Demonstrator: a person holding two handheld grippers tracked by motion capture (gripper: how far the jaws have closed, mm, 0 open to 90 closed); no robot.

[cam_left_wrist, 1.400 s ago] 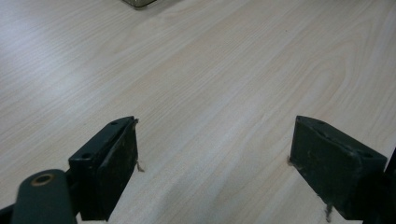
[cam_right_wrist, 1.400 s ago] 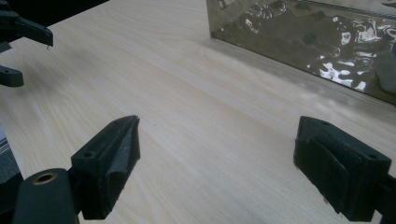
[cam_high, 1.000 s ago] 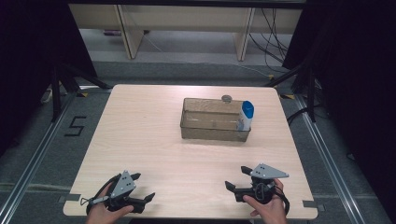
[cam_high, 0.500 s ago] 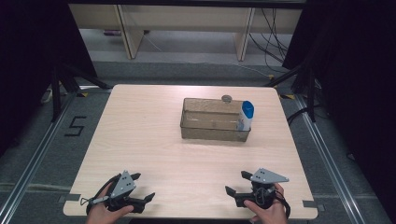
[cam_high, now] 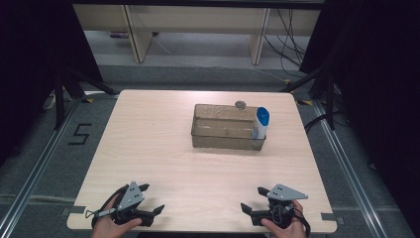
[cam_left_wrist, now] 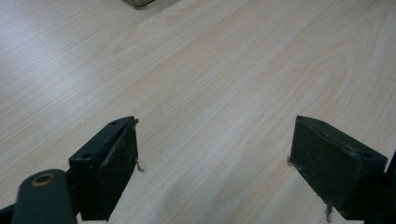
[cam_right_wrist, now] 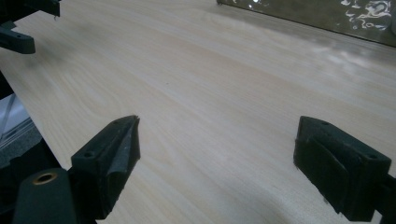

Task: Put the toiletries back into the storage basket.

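Note:
My left gripper (cam_high: pixel 151 198) rests low over the table's near left edge, held by a hand. It is open, with bare wood between its jaws (cam_left_wrist: pixel 215 158). My right gripper (cam_high: pixel 252 198) sits near the front right edge, also open and empty (cam_right_wrist: pixel 217 158). Both point across the table, roughly toward each other and the middle. A clear plastic bin (cam_high: pixel 223 130) stands at the far centre, well away from both. A white bottle with a blue cap (cam_high: pixel 260 123) stands upright in the bin's right end.
A small round grey object (cam_high: pixel 240 104) lies just behind the bin. The pale wood table (cam_high: pixel 158 144) is bare between grippers and bin. In the right gripper view the bin's wall (cam_right_wrist: pixel 317 14) crosses the top, and the left gripper (cam_right_wrist: pixel 18 28) is at upper left.
The right gripper has drifted slightly back toward the near edge. The left gripper has barely moved. Both stay open.

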